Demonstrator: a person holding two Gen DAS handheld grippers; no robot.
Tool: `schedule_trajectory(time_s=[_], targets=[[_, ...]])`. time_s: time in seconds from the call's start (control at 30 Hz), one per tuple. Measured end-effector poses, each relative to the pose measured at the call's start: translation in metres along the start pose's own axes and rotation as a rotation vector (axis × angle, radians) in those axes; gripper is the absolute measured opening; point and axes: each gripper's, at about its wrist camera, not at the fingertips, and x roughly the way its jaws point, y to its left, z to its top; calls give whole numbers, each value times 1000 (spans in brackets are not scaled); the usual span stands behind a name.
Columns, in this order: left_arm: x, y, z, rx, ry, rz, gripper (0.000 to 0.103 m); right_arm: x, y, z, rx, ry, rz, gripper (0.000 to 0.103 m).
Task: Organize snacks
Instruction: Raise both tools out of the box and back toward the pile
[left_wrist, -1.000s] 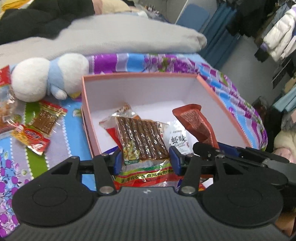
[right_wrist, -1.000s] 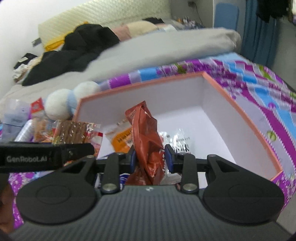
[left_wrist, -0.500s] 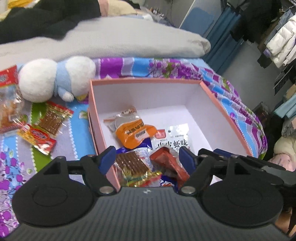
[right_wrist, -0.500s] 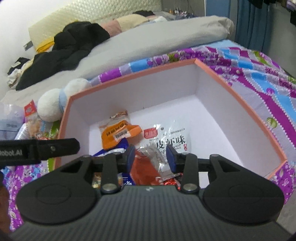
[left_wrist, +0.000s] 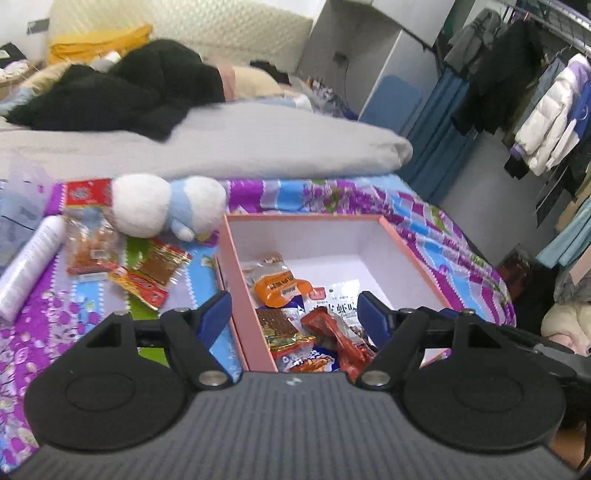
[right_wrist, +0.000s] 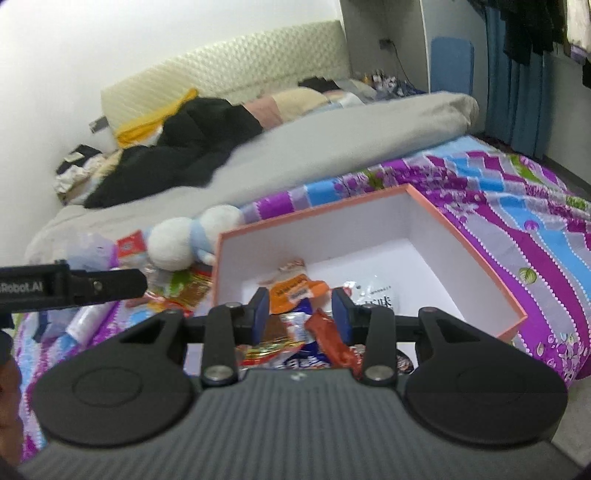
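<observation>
Across the bed's patterned sheet sat a pink box of snack packets; left tool gaped wide, right tool stood narrower, both empty.

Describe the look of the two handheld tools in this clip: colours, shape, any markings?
Both the left tool and right tool look alike: matte black linkage arms with silver pivot screws, round black discs at each side, a ribbed dark grey body and blue finger pads. The right wrist view shows white "Robot.AI" lettering on the left tool's side.

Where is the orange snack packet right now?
In the left wrist view the orange snack packet lies inside the pink box, near its left wall, beside the white shrimp-cracker bag and behind the dark red packet.
</observation>
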Motion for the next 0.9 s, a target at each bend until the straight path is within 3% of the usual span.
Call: schedule_trajectory(time_s=[0.37,0.9], targets=[[-102,14,-35,11,-95,82,79,-65,39,-15,-29,-92,87,40],[-169,66,-83,-76,-158,183,79,-83,92,-43,-105,-80,180,40]])
